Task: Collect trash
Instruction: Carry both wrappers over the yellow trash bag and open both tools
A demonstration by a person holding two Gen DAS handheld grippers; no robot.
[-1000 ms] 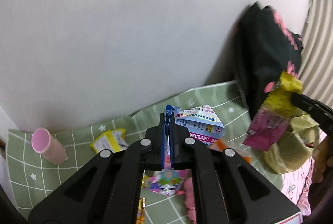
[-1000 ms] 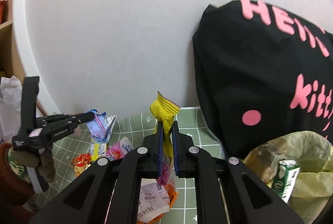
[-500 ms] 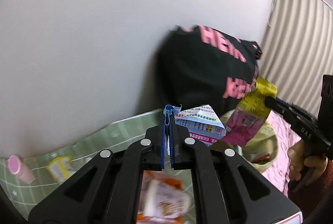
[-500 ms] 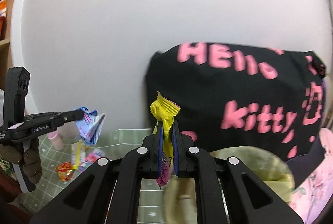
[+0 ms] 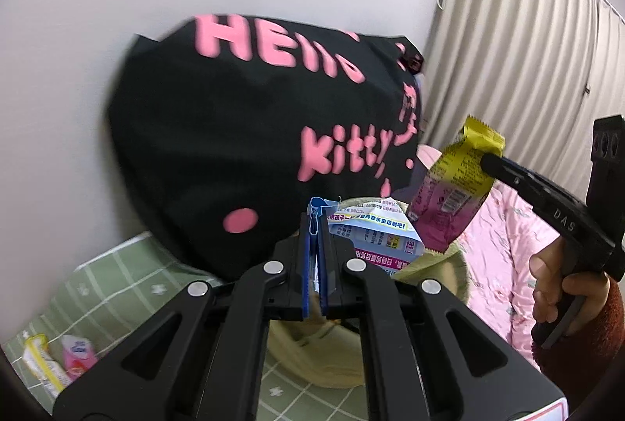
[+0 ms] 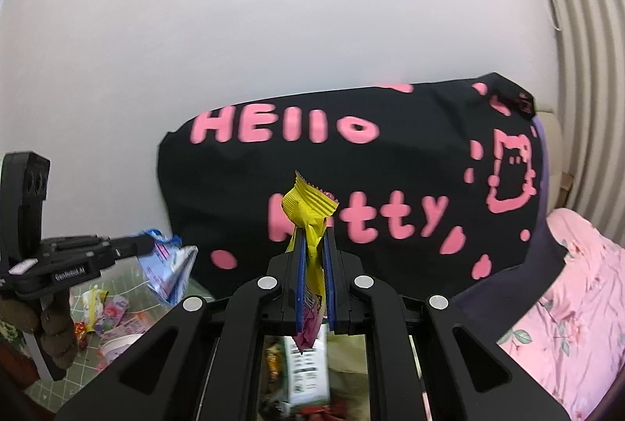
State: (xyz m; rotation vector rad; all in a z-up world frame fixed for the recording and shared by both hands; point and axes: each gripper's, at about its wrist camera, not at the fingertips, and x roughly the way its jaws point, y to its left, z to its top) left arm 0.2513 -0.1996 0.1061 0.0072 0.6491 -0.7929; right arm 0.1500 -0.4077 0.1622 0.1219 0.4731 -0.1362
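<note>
**Two wrappers arriving over the trash bag**

Two grippers are each carrying one piece of trash, and both have been swinging away from the littered green checked cloth [image 5: 117,276] toward the pale yellow-green trash bag [image 5: 437,264]. A second ago the cloth and its scattered litter were filling the lower part of both wrist views; now the black cushion with pink lettering [image 6: 390,163] is dominating them and the bag's mouth is sitting right under the fingers. That is putting the task at the drop-off stage for this pair of items, by my reading.

The left gripper [image 5: 315,225] is clamping shut on a blue-and-white printed wrapper [image 5: 375,229], which is hanging over the bag's rim. The right gripper [image 6: 312,257] is pinching a yellow-and-magenta snack wrapper [image 6: 308,221] upright between its blue pads; in the left wrist view that same wrapper is hovering just beside the blue one. Below the right gripper, a green-and-white carton [image 6: 306,366] and other scraps are already lying inside the bag.

Counting: two grippers, two held wrappers, one bag, one cushion. Several small packets [image 6: 105,307] are waiting on the cloth at the left, at least four or five, too jumbled for an exact count, so more trips are looking necessary.
</note>
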